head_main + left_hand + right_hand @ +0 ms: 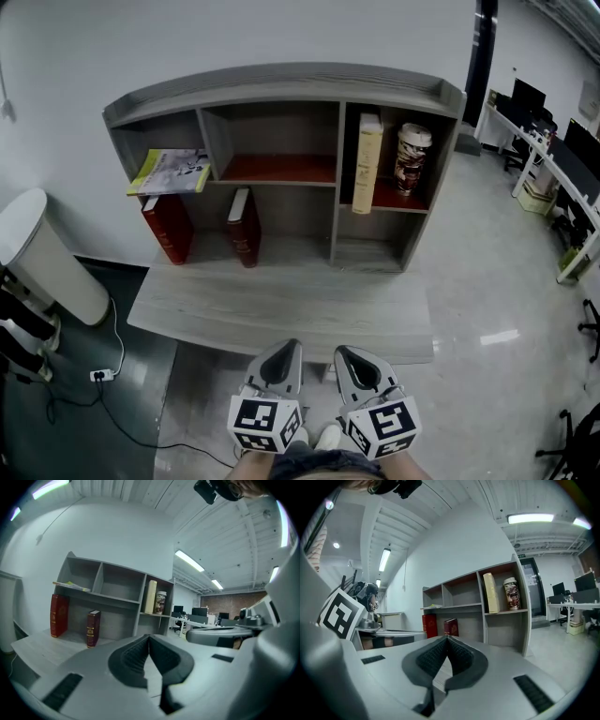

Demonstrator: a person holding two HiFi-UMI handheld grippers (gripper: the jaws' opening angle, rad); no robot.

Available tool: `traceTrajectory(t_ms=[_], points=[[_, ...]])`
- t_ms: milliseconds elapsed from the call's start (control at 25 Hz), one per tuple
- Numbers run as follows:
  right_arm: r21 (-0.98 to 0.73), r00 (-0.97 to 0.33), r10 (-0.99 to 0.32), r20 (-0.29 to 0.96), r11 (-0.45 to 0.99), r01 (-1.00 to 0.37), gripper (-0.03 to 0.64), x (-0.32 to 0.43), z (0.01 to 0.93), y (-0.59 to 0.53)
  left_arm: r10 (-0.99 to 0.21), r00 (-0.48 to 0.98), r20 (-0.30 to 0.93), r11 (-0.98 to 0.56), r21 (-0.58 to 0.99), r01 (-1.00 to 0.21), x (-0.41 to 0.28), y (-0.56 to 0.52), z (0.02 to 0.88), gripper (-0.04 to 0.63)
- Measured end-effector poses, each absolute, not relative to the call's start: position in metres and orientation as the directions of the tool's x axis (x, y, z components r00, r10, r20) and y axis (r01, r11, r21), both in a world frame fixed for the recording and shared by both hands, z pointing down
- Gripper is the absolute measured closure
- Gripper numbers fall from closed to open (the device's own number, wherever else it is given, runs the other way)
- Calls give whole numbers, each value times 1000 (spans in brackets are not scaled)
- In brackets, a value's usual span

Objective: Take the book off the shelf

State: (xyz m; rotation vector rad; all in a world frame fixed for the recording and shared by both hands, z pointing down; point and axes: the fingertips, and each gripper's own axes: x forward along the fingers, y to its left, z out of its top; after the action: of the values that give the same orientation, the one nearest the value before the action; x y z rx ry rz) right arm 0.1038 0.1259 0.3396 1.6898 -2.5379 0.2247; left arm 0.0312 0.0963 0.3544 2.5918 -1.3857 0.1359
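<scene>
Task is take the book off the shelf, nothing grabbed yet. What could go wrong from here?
1. Wrong pick: "the book" could mean the cream book, the left red book or the middle red book.
2. The cream book stands close beside the patterned cup in one compartment, so a wide grab might tip the cup.
3. The left hand-held gripper and right hand-held gripper are both shut. Reaching in unopened would likely shove a book back.

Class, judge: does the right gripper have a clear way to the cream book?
Probably yes: only bare table lies between the right gripper and the cream book, whose compartment is open-fronted. A cup stands close beside it, and the jaws are shut.
</scene>
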Motion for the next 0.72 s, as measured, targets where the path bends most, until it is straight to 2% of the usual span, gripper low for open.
traceTrajectory(t_ms=[720], points=[[-137, -451, -874, 178, 432, -891, 609, 121, 353, 97, -865, 454, 215, -440, 114, -891, 29, 70, 362, 582]])
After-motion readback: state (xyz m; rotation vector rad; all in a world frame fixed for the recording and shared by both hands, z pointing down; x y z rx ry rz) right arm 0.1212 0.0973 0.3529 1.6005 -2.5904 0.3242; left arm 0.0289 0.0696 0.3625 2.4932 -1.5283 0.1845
